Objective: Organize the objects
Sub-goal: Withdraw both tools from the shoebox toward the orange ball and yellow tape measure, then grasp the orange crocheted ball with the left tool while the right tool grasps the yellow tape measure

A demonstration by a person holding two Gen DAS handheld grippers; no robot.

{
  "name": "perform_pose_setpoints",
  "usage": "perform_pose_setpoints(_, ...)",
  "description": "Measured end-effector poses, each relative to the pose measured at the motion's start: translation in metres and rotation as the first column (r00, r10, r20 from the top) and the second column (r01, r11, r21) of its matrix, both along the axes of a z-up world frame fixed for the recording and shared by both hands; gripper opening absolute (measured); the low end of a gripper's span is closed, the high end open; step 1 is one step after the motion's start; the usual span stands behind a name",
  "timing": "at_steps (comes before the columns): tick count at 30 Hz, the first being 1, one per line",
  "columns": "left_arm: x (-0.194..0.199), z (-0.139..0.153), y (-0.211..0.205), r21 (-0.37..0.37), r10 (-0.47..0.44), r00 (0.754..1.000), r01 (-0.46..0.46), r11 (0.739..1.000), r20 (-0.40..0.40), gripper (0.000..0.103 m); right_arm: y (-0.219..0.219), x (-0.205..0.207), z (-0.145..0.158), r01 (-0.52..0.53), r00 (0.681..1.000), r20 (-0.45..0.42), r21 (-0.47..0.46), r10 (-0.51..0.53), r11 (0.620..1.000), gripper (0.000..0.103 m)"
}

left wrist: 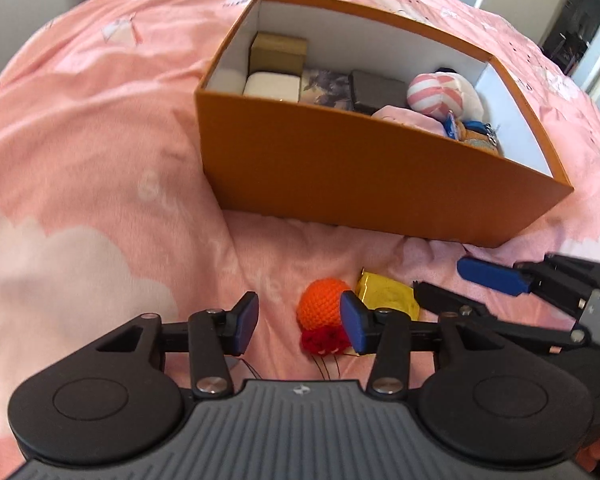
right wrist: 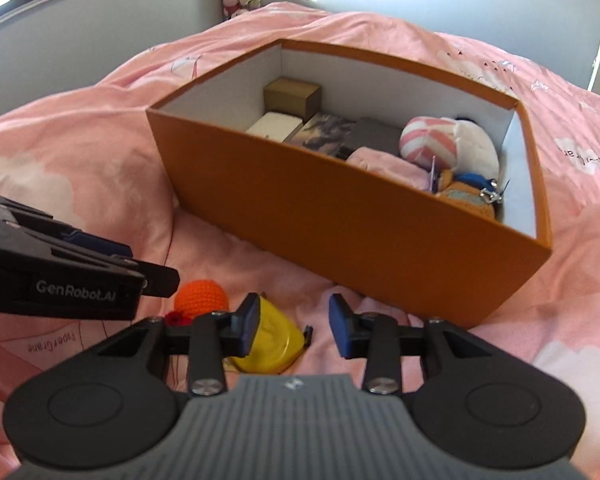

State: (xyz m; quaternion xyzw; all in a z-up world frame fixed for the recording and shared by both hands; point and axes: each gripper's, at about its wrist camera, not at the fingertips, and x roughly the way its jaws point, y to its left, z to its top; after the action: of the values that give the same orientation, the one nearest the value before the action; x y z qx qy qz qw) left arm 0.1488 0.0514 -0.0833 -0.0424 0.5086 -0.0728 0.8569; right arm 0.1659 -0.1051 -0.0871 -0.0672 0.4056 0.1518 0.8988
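An orange crocheted ball (left wrist: 320, 306) with a red knitted piece (left wrist: 323, 340) lies on the pink bedspread in front of the orange box (left wrist: 380, 176). Beside it is a yellow foil packet (left wrist: 388, 296). My left gripper (left wrist: 300, 322) is open just above the ball, which sits by its right pad. In the right wrist view, my right gripper (right wrist: 294, 326) is open over the yellow packet (right wrist: 276, 344), which lies near its left pad. The ball (right wrist: 202, 298) is to the left of it. Neither gripper holds anything.
The open box (right wrist: 340, 220) holds several small cartons (right wrist: 292, 98) on the left and plush toys (right wrist: 448, 140) on the right. My right gripper (left wrist: 452, 286) and my left gripper (right wrist: 148, 260) are close together. The rumpled pink bedspread (left wrist: 100, 160) surrounds everything.
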Motion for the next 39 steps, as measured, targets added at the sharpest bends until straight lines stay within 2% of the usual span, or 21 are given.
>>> perform_pose_setpoints(5, 0.003, -0.006, 0.008, -0.063, 0.026, 0.999, -0.028, 0.998, -0.036, 0.056, 0.001, 0.000, -0.005, -0.005, 1.000, -0.024, -0.002, 0.005, 1.000, 0.040)
perform_pose_setpoints(14, 0.010, -0.016, 0.004, -0.092, 0.014, 0.996, -0.022, 0.996, -0.087, 0.057, 0.002, 0.003, -0.011, -0.021, 0.998, -0.052, 0.003, 0.021, 1.000, 0.040)
perform_pose_setpoints(20, 0.020, -0.021, -0.005, -0.083, -0.004, 0.995, -0.004, 0.997, -0.099, 0.057, 0.004, 0.005, -0.017, -0.053, 0.995, -0.081, 0.007, 0.053, 0.999, 0.040)
perform_pose_setpoints(26, 0.027, -0.032, -0.002, -0.132, 0.015, 0.988, -0.036, 0.991, -0.156, 0.057, 0.009, 0.004, -0.020, -0.096, 0.991, -0.094, -0.011, 0.094, 0.995, 0.044)
perform_pose_setpoints(30, 0.030, -0.037, -0.001, -0.151, 0.008, 0.982, -0.037, 0.988, -0.190, 0.050, 0.015, 0.005, -0.020, -0.154, 0.984, -0.099, -0.035, 0.150, 0.987, 0.047)
perform_pose_setpoints(34, 0.031, -0.041, 0.001, -0.165, 0.016, 0.978, -0.051, 0.985, -0.210, 0.048, 0.020, 0.010, -0.022, -0.201, 0.974, -0.117, -0.065, 0.192, 0.978, 0.047)
perform_pose_setpoints(39, 0.028, -0.031, -0.001, -0.136, 0.004, 0.982, -0.030, 0.990, -0.187, 0.045, 0.023, 0.018, -0.026, -0.242, 0.964, -0.137, -0.092, 0.228, 0.966, 0.048)
